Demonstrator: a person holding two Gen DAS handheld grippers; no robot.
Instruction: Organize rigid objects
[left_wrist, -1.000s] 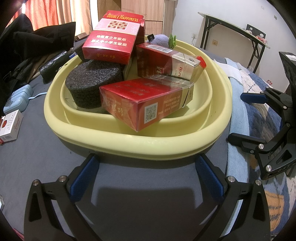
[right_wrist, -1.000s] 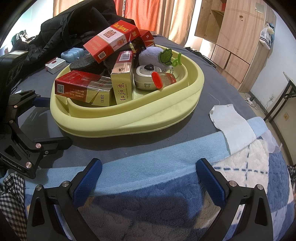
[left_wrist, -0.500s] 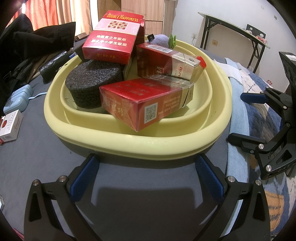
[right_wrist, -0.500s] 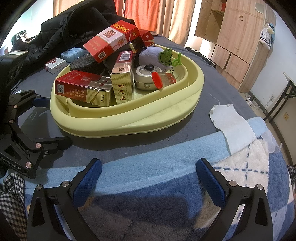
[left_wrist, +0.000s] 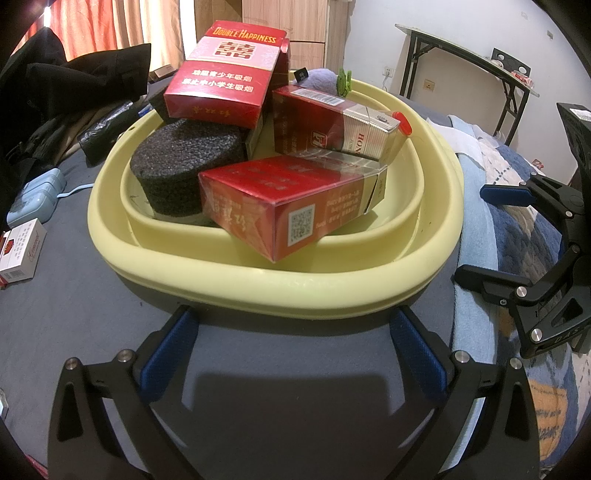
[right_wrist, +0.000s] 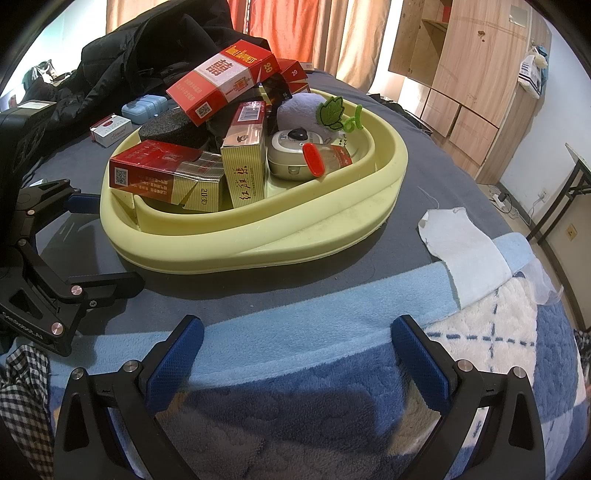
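A pale yellow basin (left_wrist: 280, 291) (right_wrist: 325, 225) sits on the bed, piled with several red cigarette cartons, a black foam disc (left_wrist: 181, 162), a grey plush toy (right_wrist: 299, 110) with a green leaf, a small round device (right_wrist: 291, 151) and a red-capped lighter (right_wrist: 314, 162). The top carton (left_wrist: 225, 70) reads Double Happiness. My left gripper (left_wrist: 291, 350) is open just before the basin's near rim, nothing between its blue pads. My right gripper (right_wrist: 291, 354) is open over the blue blanket, apart from the basin, and also shows as right gripper (left_wrist: 495, 236) in the left wrist view.
A white cigarette pack (left_wrist: 18, 251) and a light blue case (left_wrist: 33, 199) lie left of the basin. Black clothes (right_wrist: 122, 62) are heaped behind. A white cloth (right_wrist: 461, 243) lies on the blanket to the right. A folding table (left_wrist: 461, 48) stands by the wall.
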